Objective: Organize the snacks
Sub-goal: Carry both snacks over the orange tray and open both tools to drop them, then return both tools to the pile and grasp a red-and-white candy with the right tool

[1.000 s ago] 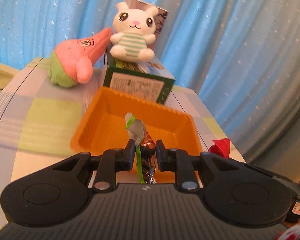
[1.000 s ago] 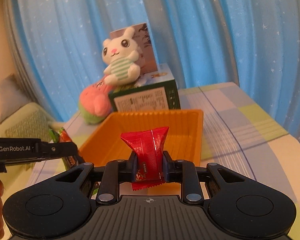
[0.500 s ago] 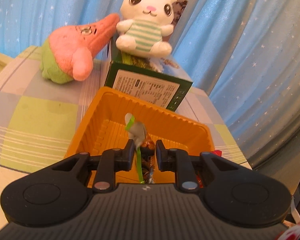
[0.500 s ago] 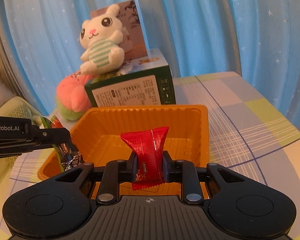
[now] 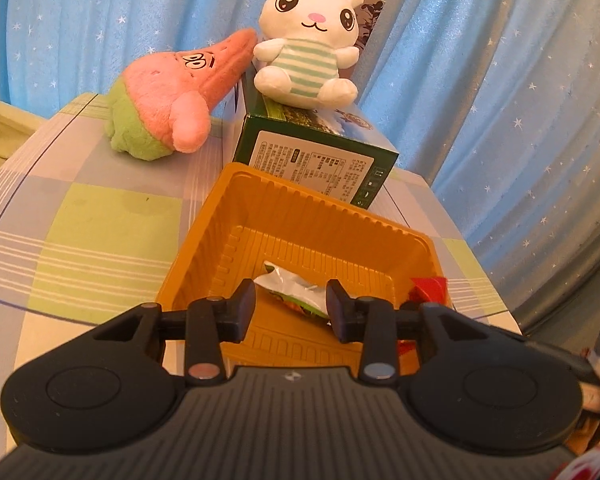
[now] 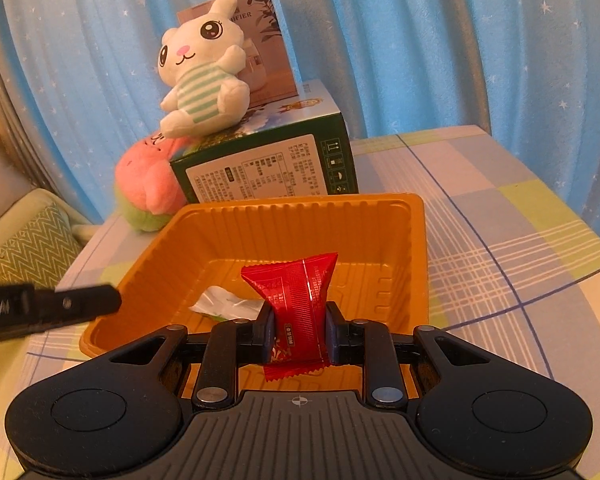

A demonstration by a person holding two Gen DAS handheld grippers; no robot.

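Note:
An orange plastic tray (image 5: 300, 204) sits on the checked tablecloth; it also shows in the right wrist view (image 6: 300, 220). My left gripper (image 5: 292, 308) is open over the tray's near end, and a silver-green snack packet (image 5: 296, 290) lies on the tray floor between its fingers. The same packet (image 6: 228, 304) shows in the right wrist view. My right gripper (image 6: 300, 330) is shut on a red snack packet (image 6: 296, 300), held upright above the tray's near edge. That red packet (image 5: 428, 290) shows at the tray's right side in the left wrist view.
A green box (image 5: 316, 160) stands just behind the tray with a white bunny plush (image 5: 304, 64) on top. A pink and green plush (image 5: 172, 108) lies to its left. Blue curtains hang behind. The left gripper's finger (image 6: 60, 306) reaches in from the left.
My left gripper opened and let the silver-green packet fall onto the tray floor. Both grippers moved closer over the tray. The right gripper still holds the red packet.

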